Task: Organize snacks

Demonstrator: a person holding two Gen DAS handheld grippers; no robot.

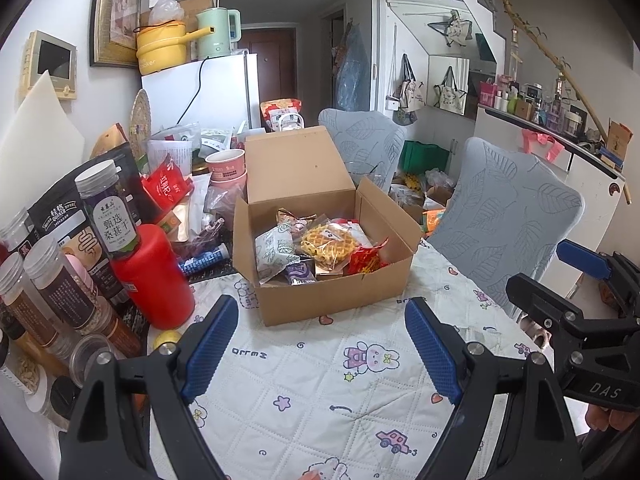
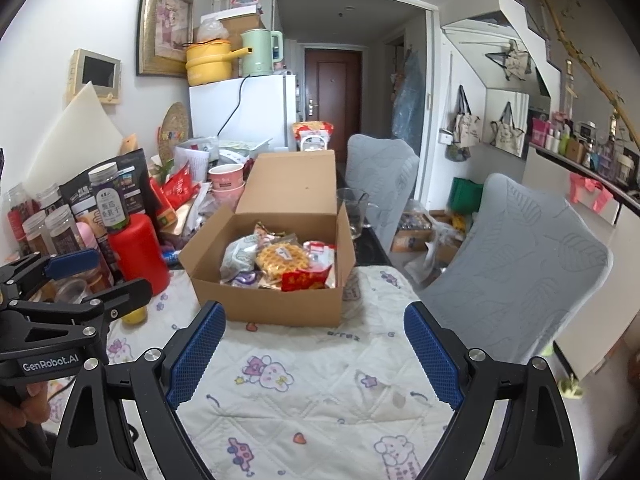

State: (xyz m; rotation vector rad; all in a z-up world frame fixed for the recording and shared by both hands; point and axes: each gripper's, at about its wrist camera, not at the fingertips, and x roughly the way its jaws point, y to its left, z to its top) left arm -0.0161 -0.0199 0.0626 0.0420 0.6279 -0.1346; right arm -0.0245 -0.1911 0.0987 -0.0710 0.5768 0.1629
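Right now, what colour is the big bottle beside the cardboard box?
Red; it shows best in the left wrist view.

I see both views bright and evenly lit, with soft shadows and no strong glare. The fisheye lens bends straight lines near the edges, and the corners are black.

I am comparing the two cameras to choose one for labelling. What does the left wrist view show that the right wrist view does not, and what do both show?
Only the left wrist view: the left gripper seen from behind, fingers apart with nothing between them, and the right gripper coming in from the right edge.

Only the right wrist view: the right gripper seen from behind, also open and empty, and a glass cup behind the box.

Both: the open cardboard box of snacks, the red canister and the quilted cloth.
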